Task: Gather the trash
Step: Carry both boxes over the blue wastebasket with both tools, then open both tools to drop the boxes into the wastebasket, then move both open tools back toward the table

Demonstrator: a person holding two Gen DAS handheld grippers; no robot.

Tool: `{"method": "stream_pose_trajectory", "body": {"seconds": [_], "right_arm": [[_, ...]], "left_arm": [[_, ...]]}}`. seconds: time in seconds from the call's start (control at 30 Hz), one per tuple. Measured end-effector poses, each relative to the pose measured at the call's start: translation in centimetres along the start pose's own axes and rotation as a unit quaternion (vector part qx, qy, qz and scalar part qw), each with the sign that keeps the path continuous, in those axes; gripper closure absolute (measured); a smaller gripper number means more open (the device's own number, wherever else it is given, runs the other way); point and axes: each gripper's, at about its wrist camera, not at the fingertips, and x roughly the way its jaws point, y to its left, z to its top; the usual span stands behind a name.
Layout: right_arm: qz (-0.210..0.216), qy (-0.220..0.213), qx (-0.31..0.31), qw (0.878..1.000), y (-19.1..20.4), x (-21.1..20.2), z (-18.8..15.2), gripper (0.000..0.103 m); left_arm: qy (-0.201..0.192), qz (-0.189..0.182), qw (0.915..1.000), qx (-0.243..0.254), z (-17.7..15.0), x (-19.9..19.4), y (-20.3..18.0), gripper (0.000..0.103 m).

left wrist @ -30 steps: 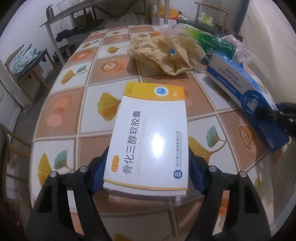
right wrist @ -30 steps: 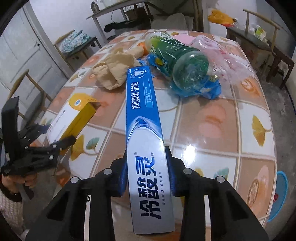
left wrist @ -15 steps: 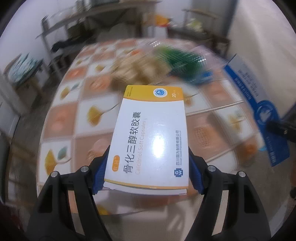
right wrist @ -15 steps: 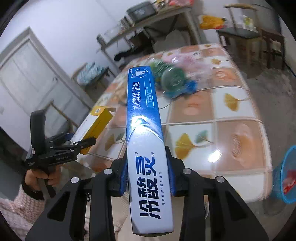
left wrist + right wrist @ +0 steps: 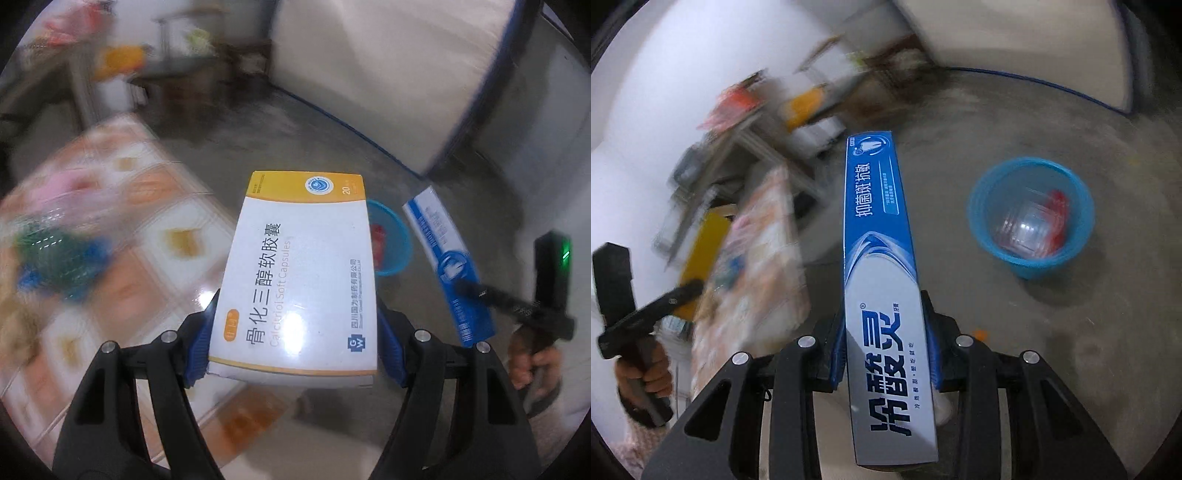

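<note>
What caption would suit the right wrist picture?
Right gripper carries a blue toothpaste box toward a blue bin on the floor.

A blue bin stands on the grey concrete floor.

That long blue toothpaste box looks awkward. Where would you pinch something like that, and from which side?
Grip the toothpaste box across its narrow width, near one end, coming in along its length from that end. Its long flat side faces suit the pads; the right gripper holds it just so, and the box juts straight ahead without sagging.
</note>
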Motion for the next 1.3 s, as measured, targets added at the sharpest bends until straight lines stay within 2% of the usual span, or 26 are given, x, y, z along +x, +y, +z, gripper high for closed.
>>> {"method": "stream_pose_trajectory", "body": {"seconds": [0.13, 0.3, 0.4, 0.53, 0.57, 0.6, 0.63, 0.67, 0.7, 0.73, 0.83, 1.03, 1.2, 1.3], "right_arm": [[-0.037, 0.011, 0.086, 0.996, -7.2, 1.7, 0.9, 0.069], [-0.060, 0.038, 0.150, 0.986, -13.0, 6.4, 2.5, 0.069], [-0.071, 0.048, 0.170, 0.982, -14.7, 9.5, 4.5, 0.069], [-0.090, 0.041, 0.192, 0.976, -16.9, 12.1, 7.3, 0.068], [-0.098, 0.036, 0.196, 0.975, -17.3, 12.9, 8.2, 0.068], [-0.109, 0.033, 0.198, 0.973, -17.9, 13.9, 9.0, 0.067], [-0.114, 0.033, 0.197, 0.973, -18.1, 14.5, 9.6, 0.065], [-0.116, 0.035, 0.191, 0.974, -18.5, 15.3, 10.2, 0.060], [-0.127, 0.039, 0.185, 0.974, -18.9, 16.3, 10.4, 0.050], [-0.140, 0.041, 0.182, 0.972, -19.1, 16.8, 10.7, 0.046], [-0.162, 0.044, 0.174, 0.970, -19.6, 17.6, 10.3, 0.046], [-0.171, 0.029, 0.189, 0.967, -20.5, 16.0, 7.8, 0.046], [-0.173, 0.006, 0.185, 0.967, -19.7, 12.4, 5.5, 0.046], [-0.167, -0.012, 0.172, 0.971, -18.2, 9.1, 4.4, 0.046]], "left_arm": [[0.068, -0.052, 0.9963, -0.004, 4.2, 8.2, -3.8, 0.034], [0.129, -0.074, 0.9889, -0.008, 6.5, 17.2, -8.5, 0.034], [0.158, -0.059, 0.9857, -0.005, 7.5, 22.3, -10.6, 0.034], [0.166, -0.039, 0.9854, -0.007, 9.4, 27.5, -12.8, 0.033], [0.165, -0.039, 0.9855, -0.008, 10.1, 28.7, -13.3, 0.028], [0.162, -0.031, 0.9863, -0.009, 10.6, 29.5, -13.4, 0.019], [0.152, -0.018, 0.9882, -0.011, 11.1, 30.1, -13.4, 0.018], [0.130, 0.001, 0.9914, -0.019, 11.4, 30.4, -13.3, 0.017], [0.116, 0.010, 0.9928, -0.029, 11.5, 30.3, -12.9, 0.015], [0.108, 0.011, 0.9929, -0.049, 11.3, 30.3, -12.2, 0.014], [0.111, -0.005, 0.9892, -0.096, 10.4, 29.7, -10.1, 0.014], [0.085, -0.005, 0.9874, -0.133, 9.4, 25.6, -7.0, 0.014], [0.042, -0.021, 0.9921, -0.116, 9.4, 19.2, -6.5, 0.014], [-0.003, -0.006, 0.9940, -0.109, 8.5, 13.4, -5.9, 0.014]]}}
